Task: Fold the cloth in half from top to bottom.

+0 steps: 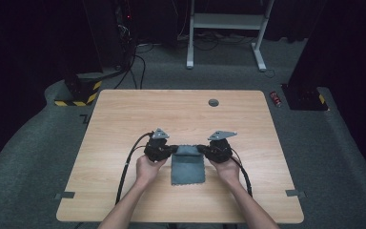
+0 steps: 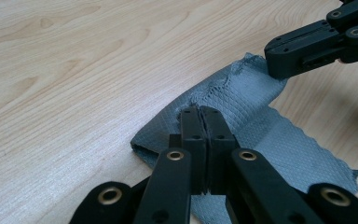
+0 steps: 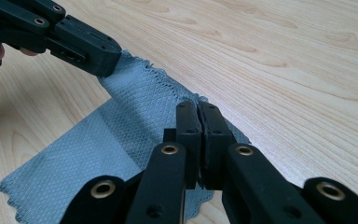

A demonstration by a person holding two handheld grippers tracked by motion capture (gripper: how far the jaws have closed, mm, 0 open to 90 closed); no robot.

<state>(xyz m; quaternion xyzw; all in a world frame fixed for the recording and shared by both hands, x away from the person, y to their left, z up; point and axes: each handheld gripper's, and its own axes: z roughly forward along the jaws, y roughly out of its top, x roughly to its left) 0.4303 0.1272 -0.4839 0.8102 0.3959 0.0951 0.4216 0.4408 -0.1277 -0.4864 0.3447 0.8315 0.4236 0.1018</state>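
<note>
In the high view the left gripper [image 1: 171,150] sits just left of centre in the lower half of the frame, and its jaws are pressed together on the far left corner of a grey cloth [image 1: 188,166] that lies on the wooden table [image 1: 124,119] between the person's two hands. The left gripper view shows this close up: the jaws meet at lower centre with the cloth [image 2: 242,98] pinched between them, its edge lifted off the wood and rising toward the upper right, where the other gripper bites the far corner. Further right in the high view, the right gripper [image 1: 203,150] mirrors the hold, its jaws closed tight on the far right corner. In the right gripper view the cloth [image 3: 121,121] runs from its pinched corner at centre up to the left gripper [image 3: 114,59] at upper left, and a second layer spreads flat toward the lower left, so the cloth seems already doubled. The step in hand looks like a fold, with both far corners gripped and raised. The next move probably calls for carrying both corners together, level and at the same pace, toward the near edge, then setting them down squarely before either grip loosens.
</note>
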